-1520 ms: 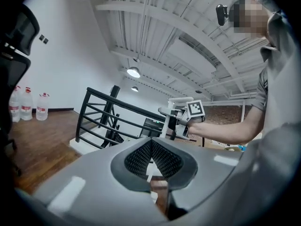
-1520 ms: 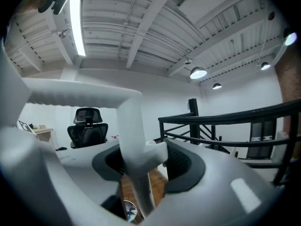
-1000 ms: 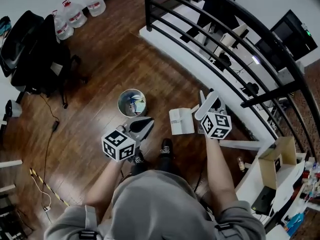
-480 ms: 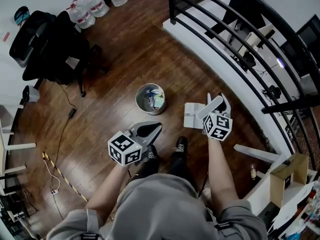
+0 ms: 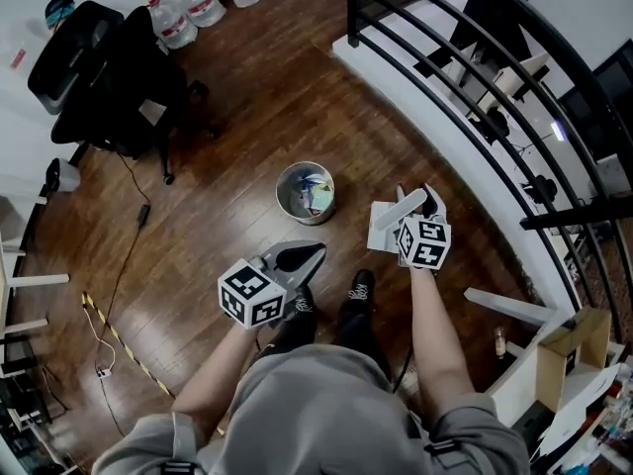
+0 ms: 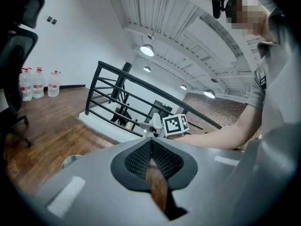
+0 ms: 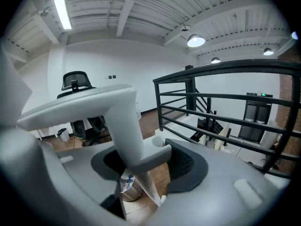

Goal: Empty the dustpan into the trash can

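A round metal trash can (image 5: 305,192) with litter inside stands on the wood floor; its rim shows in the left gripper view (image 6: 70,160) and it appears again between the right jaws (image 7: 128,185). Just right of the can is the white dustpan (image 5: 382,228). My right gripper (image 5: 413,216) grips its long white handle (image 7: 117,121), and the jaws are opening slightly around it. My left gripper (image 5: 305,255) hangs below the can in the head view, shut (image 6: 151,142) with nothing between its pads.
A black railing (image 5: 475,67) curves along the right over a white ledge. A black office chair (image 5: 119,77) and water bottles (image 5: 198,3) stand at the far left. A cable (image 5: 109,295) trails on the floor. My shoes (image 5: 356,290) are below the dustpan.
The right gripper has sunk toward the floor with the dustpan, staying right of the can. The left gripper has drifted a little, still shut.
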A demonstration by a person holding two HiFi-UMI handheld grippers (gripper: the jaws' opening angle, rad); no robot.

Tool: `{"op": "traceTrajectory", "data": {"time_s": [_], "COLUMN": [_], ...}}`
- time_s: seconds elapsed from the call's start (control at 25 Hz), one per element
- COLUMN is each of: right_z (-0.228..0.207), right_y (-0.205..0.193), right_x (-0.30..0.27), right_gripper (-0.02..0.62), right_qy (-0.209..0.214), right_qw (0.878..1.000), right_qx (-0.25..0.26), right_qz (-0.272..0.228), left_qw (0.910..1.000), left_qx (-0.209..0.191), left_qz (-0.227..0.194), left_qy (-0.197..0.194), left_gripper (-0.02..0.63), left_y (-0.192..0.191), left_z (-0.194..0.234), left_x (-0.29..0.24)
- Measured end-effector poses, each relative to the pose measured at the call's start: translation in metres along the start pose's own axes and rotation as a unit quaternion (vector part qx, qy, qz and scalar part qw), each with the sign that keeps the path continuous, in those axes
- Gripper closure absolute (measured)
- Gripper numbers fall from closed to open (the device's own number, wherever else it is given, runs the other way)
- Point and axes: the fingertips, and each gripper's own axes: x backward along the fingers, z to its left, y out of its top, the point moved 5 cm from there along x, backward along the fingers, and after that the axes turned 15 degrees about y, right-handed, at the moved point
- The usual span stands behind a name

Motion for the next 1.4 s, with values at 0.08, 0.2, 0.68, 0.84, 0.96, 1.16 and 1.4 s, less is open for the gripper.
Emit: {"op": "traceTrajectory", "data": {"time_s": [0.08,0.2,0.68,0.84,0.96,1.16,1.4], "right_z": [0.007,0.015,0.05,0.055,0.056,0.053,0.052], "right_y": [-0.003,-0.007,-0.021,-0.021,-0.022,-0.035,-0.024], "right_x": [-0.007,-0.016,-0.046,-0.045,-0.047,-0.031,0.031], "right_gripper": [0.388,0.387,0.351,0.333,0.285,0.267,0.326], "right_qy": [0.009,0.023,0.106,0.116,0.123,0.123,0.099], "right_qw": [1.0,0.999,0.99,0.989,0.988,0.986,0.992], "right_qx": [0.003,0.006,-0.004,-0.012,-0.018,-0.027,-0.031], "right_qz": [0.012,0.028,0.095,0.094,0.096,0.11,0.078], "left_qw": [1.0,0.9998,0.9989,0.9988,0.9988,0.9989,0.9982], "left_qx": [0.002,0.003,0.017,0.022,0.023,0.023,0.024], "left_qz": [-0.005,-0.012,-0.03,-0.029,-0.028,-0.032,-0.052], "left_qy": [0.005,0.014,0.032,0.034,0.033,0.026,0.018], "left_gripper": [0.617,0.617,0.617,0.617,0.617,0.617,0.617], "left_y": [-0.001,-0.001,0.004,0.002,-0.001,0.002,0.015], "left_z": [0.004,0.01,0.02,0.021,0.019,0.015,0.019], "left_x": [0.007,0.016,0.04,0.044,0.044,0.037,0.035]}}
